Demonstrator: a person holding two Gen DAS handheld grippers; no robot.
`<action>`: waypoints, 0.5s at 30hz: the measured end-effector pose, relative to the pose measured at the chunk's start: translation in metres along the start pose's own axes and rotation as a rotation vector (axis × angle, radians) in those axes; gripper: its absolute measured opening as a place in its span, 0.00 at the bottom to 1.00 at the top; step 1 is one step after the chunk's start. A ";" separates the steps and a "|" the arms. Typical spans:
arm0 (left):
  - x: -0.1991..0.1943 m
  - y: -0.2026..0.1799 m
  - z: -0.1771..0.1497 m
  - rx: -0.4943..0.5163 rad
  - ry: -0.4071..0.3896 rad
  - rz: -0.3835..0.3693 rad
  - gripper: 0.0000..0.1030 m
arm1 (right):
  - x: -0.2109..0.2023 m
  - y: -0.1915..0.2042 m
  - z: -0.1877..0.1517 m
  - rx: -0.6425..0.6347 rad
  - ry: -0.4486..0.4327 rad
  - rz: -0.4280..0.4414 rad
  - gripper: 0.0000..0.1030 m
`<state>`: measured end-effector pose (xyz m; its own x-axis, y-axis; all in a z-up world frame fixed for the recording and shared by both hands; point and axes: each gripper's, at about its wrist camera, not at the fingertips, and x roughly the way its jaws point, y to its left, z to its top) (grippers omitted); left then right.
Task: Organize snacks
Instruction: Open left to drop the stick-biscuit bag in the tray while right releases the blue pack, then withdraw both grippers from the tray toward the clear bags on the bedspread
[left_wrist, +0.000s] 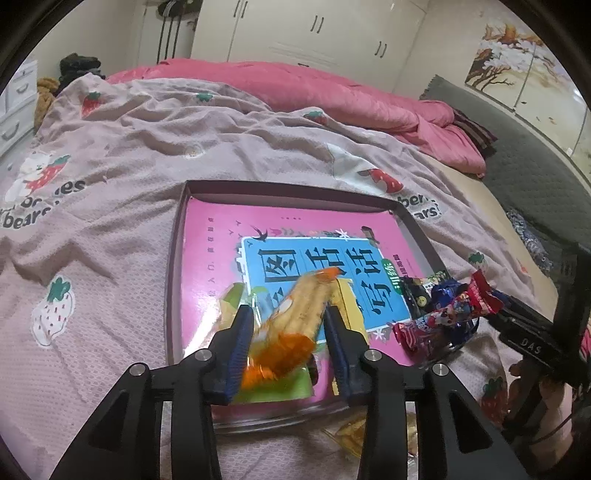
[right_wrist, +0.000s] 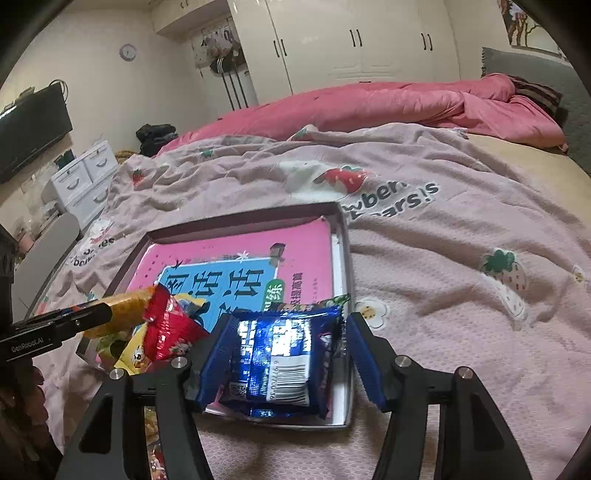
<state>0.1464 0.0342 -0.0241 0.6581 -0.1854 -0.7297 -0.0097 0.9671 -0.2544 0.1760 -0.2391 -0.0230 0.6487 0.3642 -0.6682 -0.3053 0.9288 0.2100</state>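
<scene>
A shallow box (left_wrist: 288, 188) (right_wrist: 243, 221) lined with a pink and blue book cover lies on the bed. My left gripper (left_wrist: 290, 321) is shut on a long orange-ended biscuit packet (left_wrist: 295, 314), held tilted over the box's near part; the packet also shows in the right wrist view (right_wrist: 125, 306). My right gripper (right_wrist: 288, 339) is shut on a blue foil snack packet (right_wrist: 280, 354) over the box's near right corner. The right gripper shows in the left wrist view (left_wrist: 509, 314) with several red and blue packets (left_wrist: 443, 310) at its tips. A red packet (right_wrist: 166, 325) hangs beside the blue one.
Yellow and green packets (left_wrist: 236, 306) lie in the box under my left gripper. More snack packets (left_wrist: 354, 435) lie on the pink strawberry blanket (left_wrist: 110, 221) in front of the box. A pink duvet (left_wrist: 332, 92) is bunched at the far side.
</scene>
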 end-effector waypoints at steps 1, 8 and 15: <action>-0.001 0.001 0.000 -0.001 -0.002 0.001 0.43 | -0.002 -0.002 0.001 0.006 -0.005 -0.001 0.61; -0.017 0.000 0.003 -0.008 -0.029 -0.003 0.55 | -0.023 -0.013 0.003 0.055 -0.054 -0.006 0.63; -0.037 -0.010 0.002 0.022 -0.043 -0.030 0.62 | -0.052 -0.012 -0.003 0.073 -0.100 0.033 0.67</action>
<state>0.1233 0.0318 0.0065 0.6897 -0.2069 -0.6939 0.0263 0.9648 -0.2616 0.1438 -0.2698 0.0075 0.7068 0.3961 -0.5861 -0.2783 0.9174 0.2843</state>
